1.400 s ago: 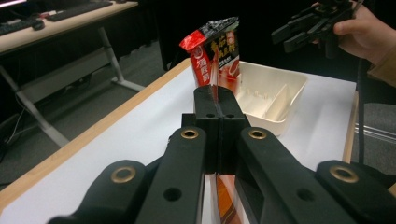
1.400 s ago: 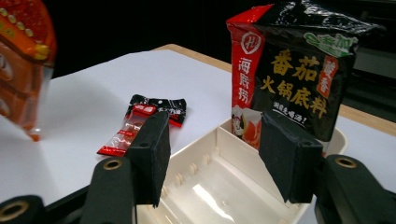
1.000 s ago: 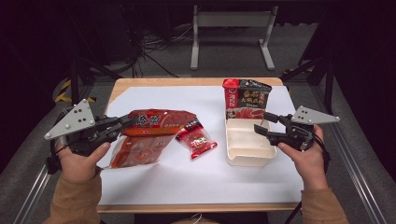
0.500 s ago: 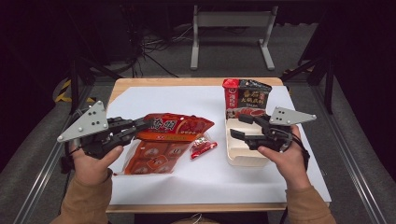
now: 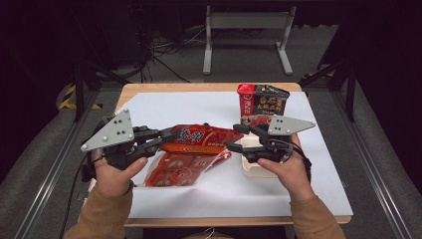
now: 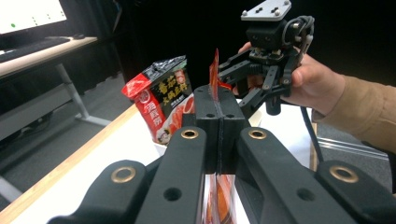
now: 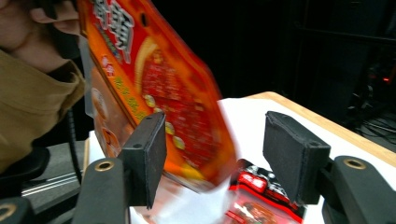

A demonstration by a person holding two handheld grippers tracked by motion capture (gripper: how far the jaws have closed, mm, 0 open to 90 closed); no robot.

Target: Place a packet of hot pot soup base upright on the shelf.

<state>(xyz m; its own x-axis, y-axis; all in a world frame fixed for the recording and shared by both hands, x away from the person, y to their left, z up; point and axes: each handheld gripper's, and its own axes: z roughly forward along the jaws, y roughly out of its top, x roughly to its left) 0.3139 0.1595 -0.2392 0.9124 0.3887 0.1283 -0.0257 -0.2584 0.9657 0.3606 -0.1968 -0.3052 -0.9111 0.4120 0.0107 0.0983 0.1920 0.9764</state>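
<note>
- The red packet (image 5: 199,141) is hanging lifted above the white sheet (image 5: 199,199), out in front of the person and left of the middle of the table (image 5: 209,87).
- The left gripper (image 5: 166,137) is pinching the packet's left edge, jaws pressed together on it; in the left gripper view the packet's thin edge (image 6: 215,77) is sticking up between them.
- The right gripper (image 5: 239,138) is reaching in at the packet's right end, jaws standing apart; in the right gripper view the packet (image 7: 159,88) is hanging between them, nearer the left one.
- A smaller red sachet (image 5: 221,158) is lying on the sheet just under the packet.
- A white tray (image 5: 254,167) is sitting beneath the right hand (image 5: 288,172).
- A red-and-black box (image 5: 261,102) is standing upright behind the tray.
</note>
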